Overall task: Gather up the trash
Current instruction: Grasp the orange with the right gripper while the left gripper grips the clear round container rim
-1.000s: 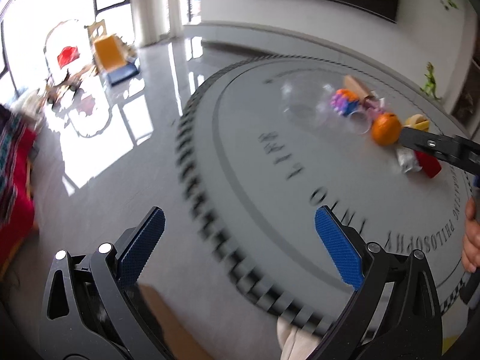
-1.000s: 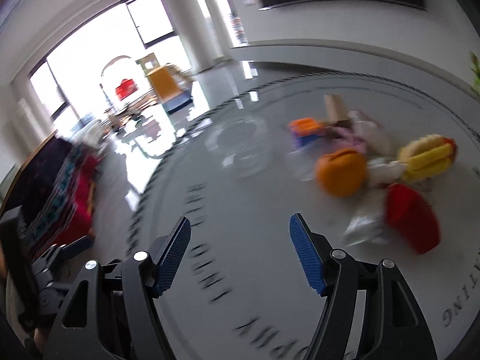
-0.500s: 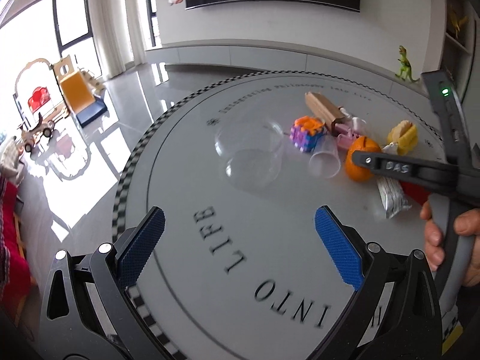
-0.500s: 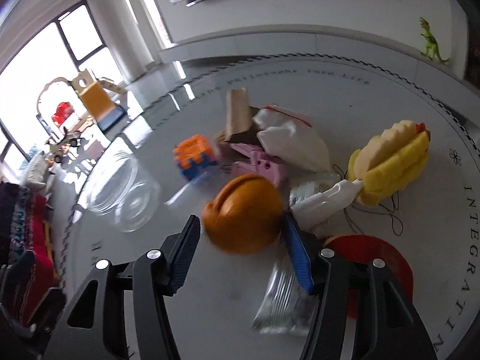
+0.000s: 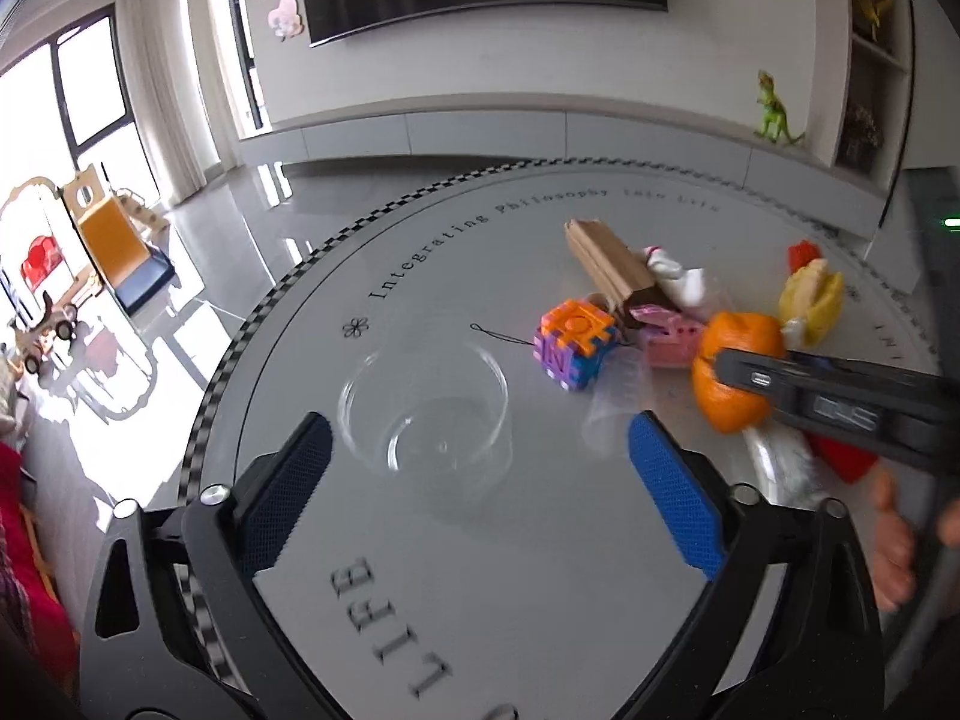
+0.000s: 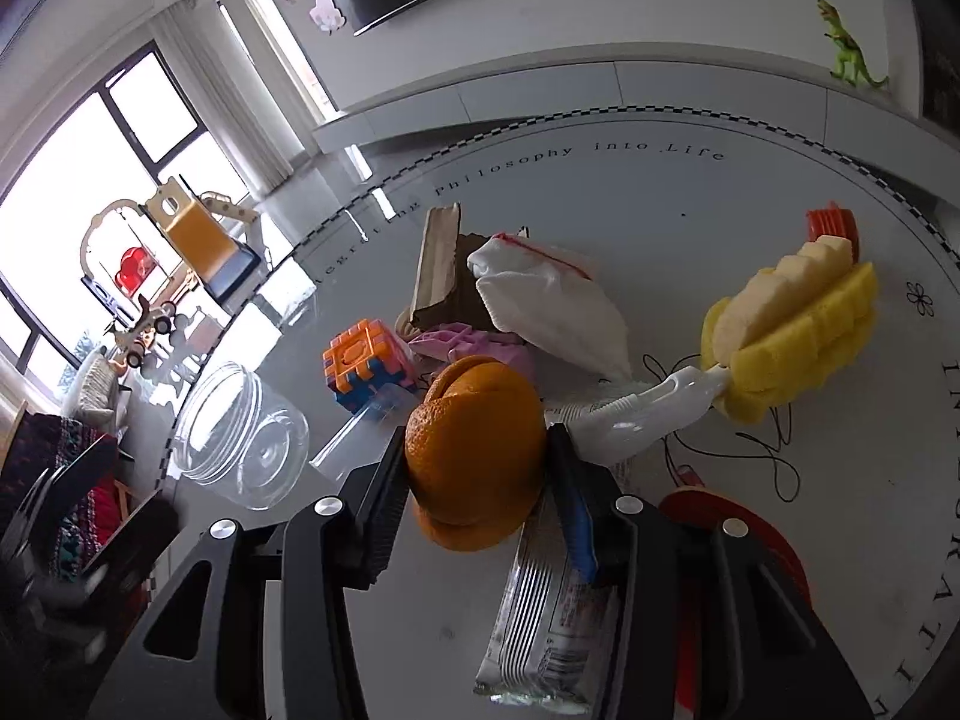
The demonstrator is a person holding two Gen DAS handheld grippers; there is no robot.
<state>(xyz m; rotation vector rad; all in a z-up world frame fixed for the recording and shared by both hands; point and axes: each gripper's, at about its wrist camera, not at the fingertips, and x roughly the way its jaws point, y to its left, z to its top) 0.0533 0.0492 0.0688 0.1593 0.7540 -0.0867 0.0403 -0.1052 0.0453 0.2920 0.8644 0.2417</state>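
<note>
On the round grey table [image 6: 660, 210] lies a heap of litter. My right gripper [image 6: 477, 456] has an orange peel [image 6: 480, 414] between its pads; the jaws are closing and both pads touch it. A silver wrapper [image 6: 552, 618] lies under the right finger. In the left wrist view that gripper [image 5: 729, 381] reaches in from the right at the peel [image 5: 726, 348]. My left gripper [image 5: 477, 426] is wide, its jaws closing, and points at a clear plastic jar [image 5: 420, 414] lying just ahead between the fingertips, untouched.
Around the peel lie a foam puzzle cube [image 6: 366, 366], a small clear cup [image 6: 360, 420], a pink piece [image 6: 462, 345], brown cardboard [image 6: 438, 264], a white pouch [image 6: 552, 306], a yellow sponge brush [image 6: 792, 324] and a red lid [image 6: 750, 522]. The table edge runs at left.
The left gripper swung from the table edge over to the clear jar and narrowed a little. The right gripper moved in over the heap and closed around the orange peel.
</note>
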